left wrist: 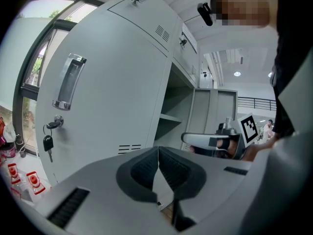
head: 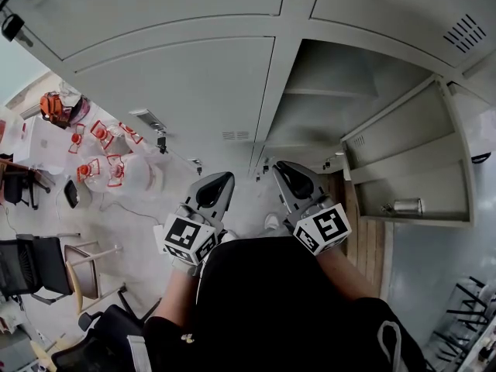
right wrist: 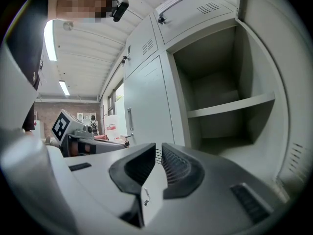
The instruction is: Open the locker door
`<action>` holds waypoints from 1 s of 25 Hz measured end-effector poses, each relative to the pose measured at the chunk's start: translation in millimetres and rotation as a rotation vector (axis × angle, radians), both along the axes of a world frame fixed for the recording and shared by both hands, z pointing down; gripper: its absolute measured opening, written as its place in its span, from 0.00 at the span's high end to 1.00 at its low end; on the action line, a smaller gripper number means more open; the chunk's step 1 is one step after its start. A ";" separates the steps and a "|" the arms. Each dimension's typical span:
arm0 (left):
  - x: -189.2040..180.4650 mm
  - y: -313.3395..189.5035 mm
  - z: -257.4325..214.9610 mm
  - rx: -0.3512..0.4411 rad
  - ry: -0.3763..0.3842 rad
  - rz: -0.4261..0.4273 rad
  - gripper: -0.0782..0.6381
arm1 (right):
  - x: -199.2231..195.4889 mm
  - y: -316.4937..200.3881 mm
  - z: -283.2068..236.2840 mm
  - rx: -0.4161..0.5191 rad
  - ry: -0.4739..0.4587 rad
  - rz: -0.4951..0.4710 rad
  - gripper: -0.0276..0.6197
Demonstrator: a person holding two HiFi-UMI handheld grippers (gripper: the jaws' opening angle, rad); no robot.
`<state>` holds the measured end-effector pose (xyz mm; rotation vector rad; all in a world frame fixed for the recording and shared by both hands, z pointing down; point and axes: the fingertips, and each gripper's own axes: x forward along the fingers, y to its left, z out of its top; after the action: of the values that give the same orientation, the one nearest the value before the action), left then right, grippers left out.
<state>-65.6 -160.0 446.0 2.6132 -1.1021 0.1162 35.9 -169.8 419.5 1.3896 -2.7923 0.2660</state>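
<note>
A bank of grey lockers fills the head view. One locker compartment [head: 325, 107] stands open, its door [head: 411, 157] swung out to the right with a metal handle [head: 403, 205] on it. In the right gripper view the same open compartment [right wrist: 220, 72] shows a bare shelf [right wrist: 230, 106]. The locker to its left is closed; its door [left wrist: 107, 92] has a chrome handle [left wrist: 68, 82] and a key [left wrist: 48, 142] hanging in the lock. My left gripper [head: 213, 188] [left wrist: 158, 153] and right gripper [head: 291, 178] [right wrist: 158, 151] are shut, hold nothing, and sit close to the body, short of the lockers.
Several water bottles with red labels [head: 101, 157] stand on the floor at left, with black chairs [head: 35, 266] nearer. A wooden floor strip [head: 364, 231] runs under the open door. A dark wire rack [head: 465, 301] is at lower right.
</note>
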 end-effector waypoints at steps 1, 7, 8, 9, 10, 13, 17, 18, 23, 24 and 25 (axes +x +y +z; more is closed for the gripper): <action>0.6 -0.2 0.0 -0.002 0.001 0.001 0.86 | -0.3 0.2 0.2 0.001 0.002 -0.002 0.87; 3.6 -0.9 -0.7 0.006 -0.006 0.012 0.86 | 0.9 2.2 0.6 0.009 0.010 -0.003 0.87; 3.4 -0.4 0.1 0.003 -0.007 0.013 0.86 | 1.5 2.6 0.5 0.009 0.010 -0.001 0.87; 3.2 0.3 1.0 0.000 -0.008 0.014 0.86 | 2.1 3.0 0.4 0.009 0.010 0.001 0.87; 3.2 1.1 1.9 -0.004 -0.010 0.016 0.86 | 2.7 3.4 0.4 0.008 0.010 0.003 0.87; 5.3 2.6 1.3 -0.004 -0.011 0.020 0.86 | 4.6 5.0 0.5 0.007 0.008 0.005 0.87; 8.1 4.4 -3.2 0.008 -0.007 0.024 0.86 | 4.8 8.0 0.0 0.008 0.006 0.004 0.87; 8.3 5.3 -2.8 0.007 -0.008 0.025 0.86 | 4.5 8.8 0.2 0.008 0.006 0.003 0.87; 8.0 9.9 -2.3 0.004 -0.011 0.024 0.86 | 3.3 13.2 -1.0 0.011 0.004 -0.004 0.87; 8.3 10.5 -3.3 0.007 -0.011 0.023 0.86 | 3.5 14.0 -1.1 0.011 0.004 -0.004 0.87; 8.7 11.1 -4.3 0.010 -0.010 0.022 0.86 | 3.7 14.8 -1.1 0.011 0.005 -0.004 0.87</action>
<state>-56.9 -148.9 441.7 2.6371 -1.0800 0.1285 39.6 -154.9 418.3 1.3845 -2.7963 0.2478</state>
